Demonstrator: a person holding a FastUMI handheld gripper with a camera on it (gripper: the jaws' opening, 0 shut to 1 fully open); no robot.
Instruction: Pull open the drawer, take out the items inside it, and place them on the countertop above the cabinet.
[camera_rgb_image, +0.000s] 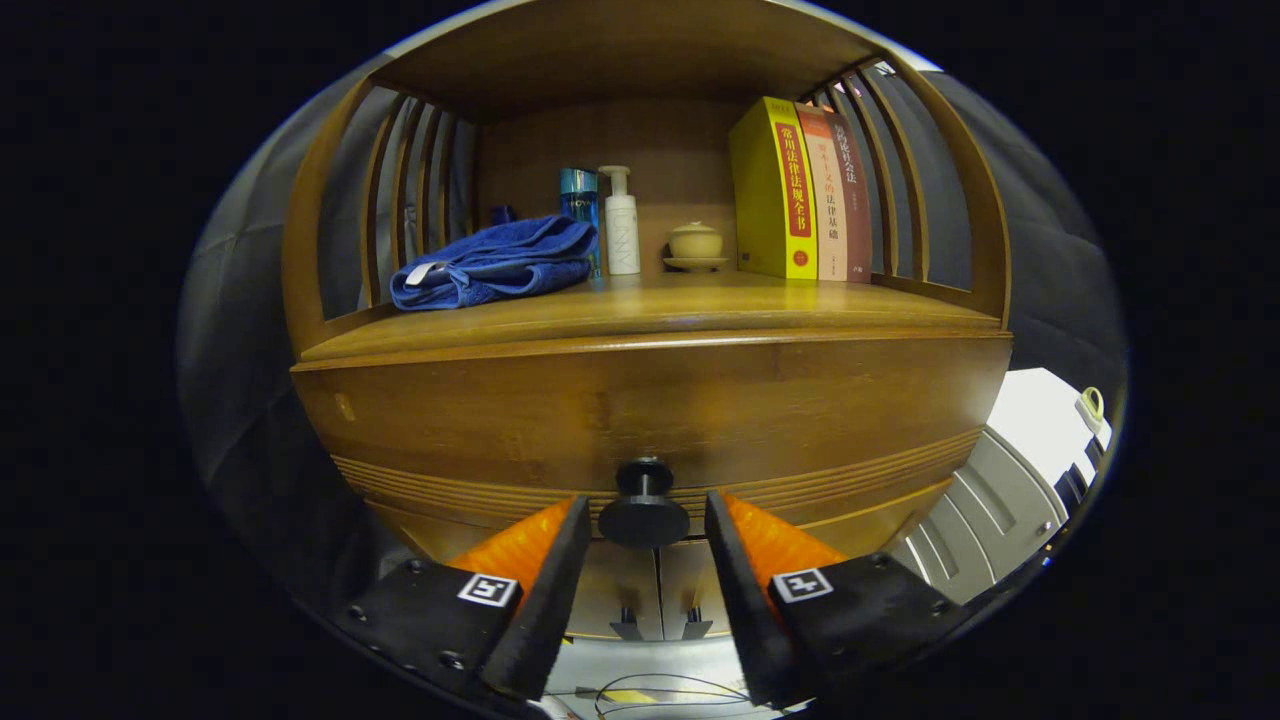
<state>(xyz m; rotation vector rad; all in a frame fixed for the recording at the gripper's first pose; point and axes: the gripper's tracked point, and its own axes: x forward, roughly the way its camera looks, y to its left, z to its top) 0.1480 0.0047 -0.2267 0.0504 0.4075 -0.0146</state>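
gripper-mounted view, close, facing drawer (650, 420) front.

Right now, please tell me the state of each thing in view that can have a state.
Wooden drawer: closed.
Black round drawer knob: between the fingers, not clamped.
Gripper: open.
Blue towel: folded, on the countertop.
White pump bottle: upright.
Yellow book: standing upright.

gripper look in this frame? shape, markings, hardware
The gripper has two wedge-shaped fingers that taper forward, each on a flat dark base block. Each block carries a square black-and-white fiducial tag on top, plus small screws near its edges. The jaws stand open, either side of the drawer knob, not pressing it.
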